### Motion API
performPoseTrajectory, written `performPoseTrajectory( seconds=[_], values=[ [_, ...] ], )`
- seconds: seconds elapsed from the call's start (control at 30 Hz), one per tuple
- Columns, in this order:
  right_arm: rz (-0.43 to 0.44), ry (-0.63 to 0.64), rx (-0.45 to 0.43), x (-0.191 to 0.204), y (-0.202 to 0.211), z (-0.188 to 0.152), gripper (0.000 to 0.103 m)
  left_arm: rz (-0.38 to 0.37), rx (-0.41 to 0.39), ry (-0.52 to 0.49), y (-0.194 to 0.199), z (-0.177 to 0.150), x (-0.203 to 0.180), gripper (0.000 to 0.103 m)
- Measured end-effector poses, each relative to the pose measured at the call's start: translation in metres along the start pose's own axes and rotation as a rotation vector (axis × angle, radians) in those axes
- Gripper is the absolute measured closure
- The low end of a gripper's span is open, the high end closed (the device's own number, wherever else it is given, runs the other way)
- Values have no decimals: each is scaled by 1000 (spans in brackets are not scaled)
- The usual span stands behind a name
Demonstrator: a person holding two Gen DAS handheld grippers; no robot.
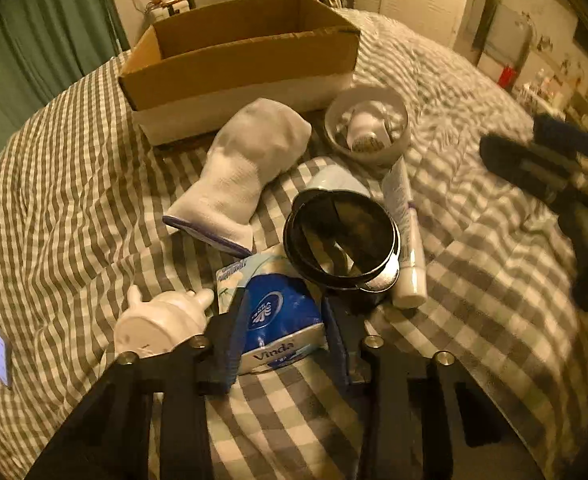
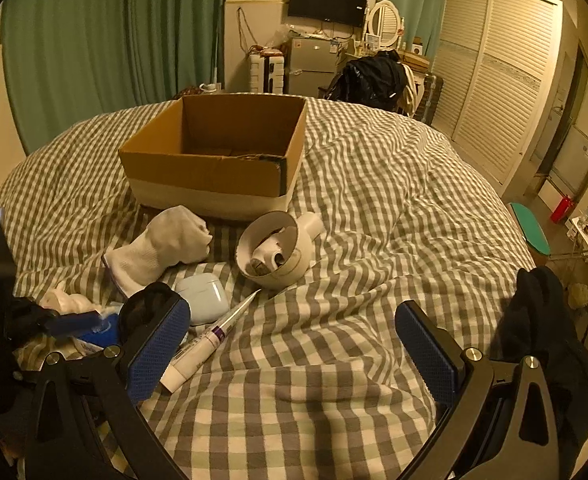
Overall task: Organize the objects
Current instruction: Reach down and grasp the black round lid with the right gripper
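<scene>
Left gripper (image 1: 283, 332) jaws clamp the blue Vinda tissue pack (image 1: 271, 316) from both sides, low on the checked duvet (image 1: 474, 280). Right gripper (image 2: 294, 352) jaws spread wide, nothing between them, over bare duvet. Cardboard box (image 1: 229, 60) sits far centre, open-topped. Between box and pack: white sock (image 1: 237, 176), white bowl (image 1: 368, 124) with small items, black round container (image 1: 342, 236), white tube (image 1: 408, 240) just right of it. White figurine (image 1: 161, 320) left of pack.
</scene>
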State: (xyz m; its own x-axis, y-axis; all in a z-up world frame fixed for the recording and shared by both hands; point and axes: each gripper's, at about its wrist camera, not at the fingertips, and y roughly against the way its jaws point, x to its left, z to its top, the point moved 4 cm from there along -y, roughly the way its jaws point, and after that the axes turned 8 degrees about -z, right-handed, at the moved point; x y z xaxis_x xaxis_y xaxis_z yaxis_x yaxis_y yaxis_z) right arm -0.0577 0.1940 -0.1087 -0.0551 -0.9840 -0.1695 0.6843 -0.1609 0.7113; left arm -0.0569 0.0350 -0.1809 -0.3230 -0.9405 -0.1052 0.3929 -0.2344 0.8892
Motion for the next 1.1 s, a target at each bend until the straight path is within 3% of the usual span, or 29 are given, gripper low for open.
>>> performPoseTrajectory(
  seconds=[0.13,0.4,0.7,0.9,0.97,1.1],
  values=[
    [5,11,10,5,-3,0,0,-31,-50,38,18,7,10,84],
    [73,31,42,21,-7,1,0,-61,-138,104,50,19,39,86],
    [215,144,126,79,-22,-6,1,5,-164,139,57,20,71,87],
    [243,203,207,100,-42,-16,24,-21,-166,169,55,21,86,87],
    [255,212,227,103,-47,-18,38,-25,-170,173,57,24,87,87],
    [265,215,220,104,-46,-19,39,-29,-184,172,65,28,84,87]
  ],
)
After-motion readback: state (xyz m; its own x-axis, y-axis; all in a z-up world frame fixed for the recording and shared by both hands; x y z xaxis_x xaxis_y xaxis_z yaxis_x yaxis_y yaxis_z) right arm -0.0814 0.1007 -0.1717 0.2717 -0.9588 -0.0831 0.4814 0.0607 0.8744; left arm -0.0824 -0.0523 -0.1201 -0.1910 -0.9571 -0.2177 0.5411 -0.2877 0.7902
